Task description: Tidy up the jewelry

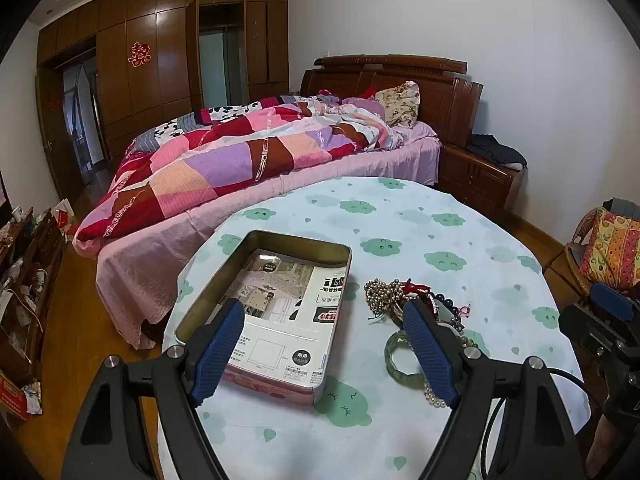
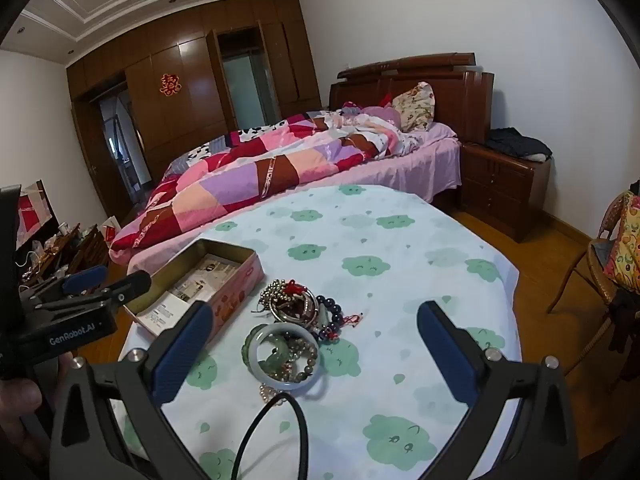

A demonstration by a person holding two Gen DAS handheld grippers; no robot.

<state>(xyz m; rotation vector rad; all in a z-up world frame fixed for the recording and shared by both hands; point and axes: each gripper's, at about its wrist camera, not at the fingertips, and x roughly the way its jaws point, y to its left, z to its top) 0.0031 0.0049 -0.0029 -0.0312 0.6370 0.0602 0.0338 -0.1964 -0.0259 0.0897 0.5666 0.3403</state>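
A pile of jewelry (image 2: 298, 320) lies on the round table: a pale jade bangle (image 2: 266, 372), bead bracelets, a gold bead chain (image 1: 378, 290) and a red-tasselled piece. An open pink tin box (image 1: 280, 312) with printed paper inside stands left of the pile; it also shows in the right wrist view (image 2: 200, 280). My left gripper (image 1: 324, 316) is open and empty, low over the tin's near end, its right finger in front of the pile. My right gripper (image 2: 314, 316) is open and empty, just short of the pile.
The table carries a white cloth with green cloud prints (image 2: 400, 240). A bed with a patchwork quilt (image 1: 240, 152) lies behind it, a wooden nightstand (image 2: 504, 184) to the right, a wicker chair (image 2: 612, 264) at far right. A black cable (image 2: 272, 432) loops near my right gripper.
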